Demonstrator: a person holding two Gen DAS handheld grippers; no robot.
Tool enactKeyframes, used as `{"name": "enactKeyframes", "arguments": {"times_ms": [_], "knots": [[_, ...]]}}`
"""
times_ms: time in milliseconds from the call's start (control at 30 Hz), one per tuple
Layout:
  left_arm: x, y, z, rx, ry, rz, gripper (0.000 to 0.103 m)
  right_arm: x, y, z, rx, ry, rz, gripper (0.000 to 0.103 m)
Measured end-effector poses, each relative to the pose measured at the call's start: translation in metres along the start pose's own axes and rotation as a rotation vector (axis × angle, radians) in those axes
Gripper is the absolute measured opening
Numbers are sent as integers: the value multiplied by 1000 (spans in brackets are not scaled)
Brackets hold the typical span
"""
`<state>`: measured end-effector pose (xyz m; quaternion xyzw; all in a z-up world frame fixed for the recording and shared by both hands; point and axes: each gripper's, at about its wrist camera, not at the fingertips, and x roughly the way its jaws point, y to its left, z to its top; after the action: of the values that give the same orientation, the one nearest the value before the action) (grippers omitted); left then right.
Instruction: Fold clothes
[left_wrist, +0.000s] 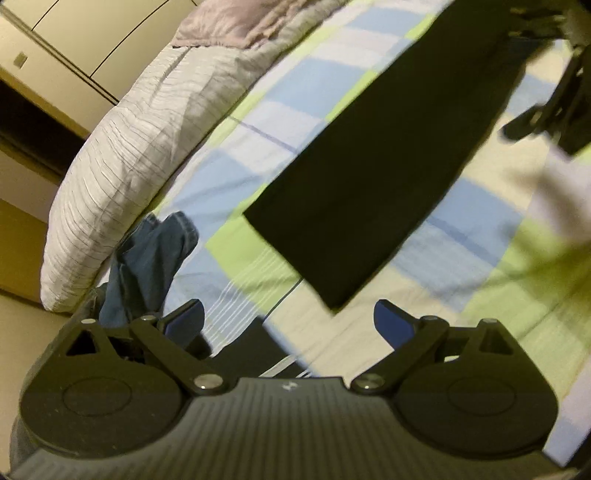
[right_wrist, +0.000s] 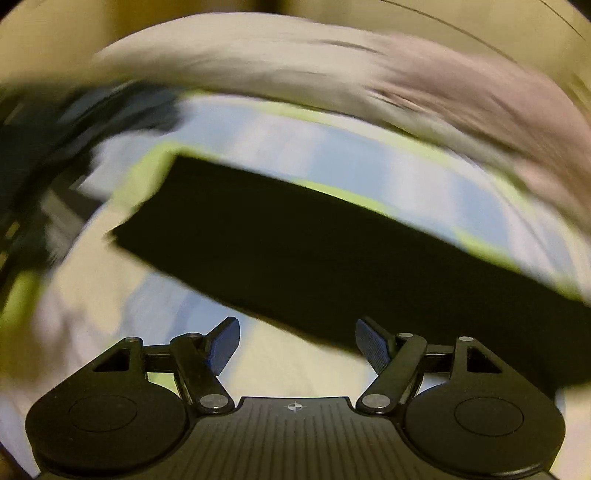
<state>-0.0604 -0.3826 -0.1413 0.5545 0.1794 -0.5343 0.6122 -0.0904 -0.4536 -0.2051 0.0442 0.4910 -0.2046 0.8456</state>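
Note:
A long black folded garment (left_wrist: 373, 166) lies flat and slantwise on the checked bedsheet (left_wrist: 280, 110). My left gripper (left_wrist: 288, 325) hangs just short of its near end, open wide, with only sheet between the fingers. In the blurred right wrist view the same black garment (right_wrist: 314, 258) runs across the middle. My right gripper (right_wrist: 297, 343) is open over pale sheet at its near edge, and the cloth passes behind the right finger (right_wrist: 371, 347). The right gripper (left_wrist: 554, 110) also shows as a dark blur beside the garment's far end.
Crumpled blue jeans (left_wrist: 147, 258) lie at the left by a rolled grey-white duvet (left_wrist: 129, 166) along the bed's edge. Pinkish bedding (left_wrist: 236, 26) sits further up. Wardrobe doors (left_wrist: 74, 40) stand beyond. A dark smeared shape (right_wrist: 44, 158) fills the right wrist view's left edge.

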Motion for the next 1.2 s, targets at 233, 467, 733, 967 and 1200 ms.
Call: {"name": "enactKeyframes", "arguments": {"times_ms": [233, 467, 733, 967, 1200], "knots": [[37, -20, -32, 27, 9, 29, 96, 95, 103, 12, -431, -85, 103, 53], [53, -41, -55, -13, 38, 10, 96, 158, 146, 6, -668, -155, 116, 53], [59, -35, -63, -101, 48, -22, 96, 181, 160, 6, -778, -266, 70, 42], [48, -26, -52, -107, 29, 13, 96, 165, 153, 21, -705, -270, 77, 2], [39, -32, -11, -43, -9, 29, 96, 102, 58, 64, -293, -357, 94, 1]]}}
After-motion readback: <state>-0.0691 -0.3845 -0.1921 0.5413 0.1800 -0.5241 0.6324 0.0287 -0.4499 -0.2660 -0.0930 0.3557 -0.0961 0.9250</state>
